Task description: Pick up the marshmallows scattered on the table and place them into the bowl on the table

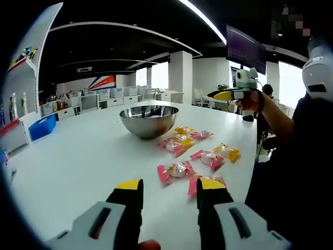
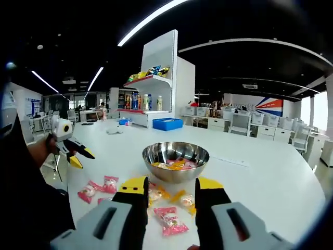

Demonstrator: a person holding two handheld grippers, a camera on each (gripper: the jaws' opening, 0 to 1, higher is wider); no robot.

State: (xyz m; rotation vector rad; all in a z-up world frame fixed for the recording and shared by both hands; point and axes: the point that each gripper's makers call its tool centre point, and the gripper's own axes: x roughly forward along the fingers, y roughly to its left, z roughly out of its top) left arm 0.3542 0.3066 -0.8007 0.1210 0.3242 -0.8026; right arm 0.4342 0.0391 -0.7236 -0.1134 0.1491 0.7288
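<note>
Several pink and yellow wrapped marshmallows [image 1: 177, 170] lie scattered on the white table [image 1: 78, 156], just in front of a steel bowl [image 1: 149, 120]. My left gripper [image 1: 170, 185] hovers open low over the nearest packets, holding nothing. The right gripper [image 1: 221, 95] is held up in a hand beyond the table's right edge. In the right gripper view, my right gripper [image 2: 171, 183] stands open and empty above the marshmallows [image 2: 169, 219], facing the bowl [image 2: 176, 159]. The bowl's shiny wall mirrors the packets. The left gripper [image 2: 80, 157] is at the left, open, near two pink packets [image 2: 104, 185].
A person's arm [image 1: 270, 114] and dark body stand along the table's right edge. A blue bin [image 1: 41, 126] sits at the far left edge. A shelf with bottles [image 2: 151, 94] and a blue bin [image 2: 167, 123] stand behind the table.
</note>
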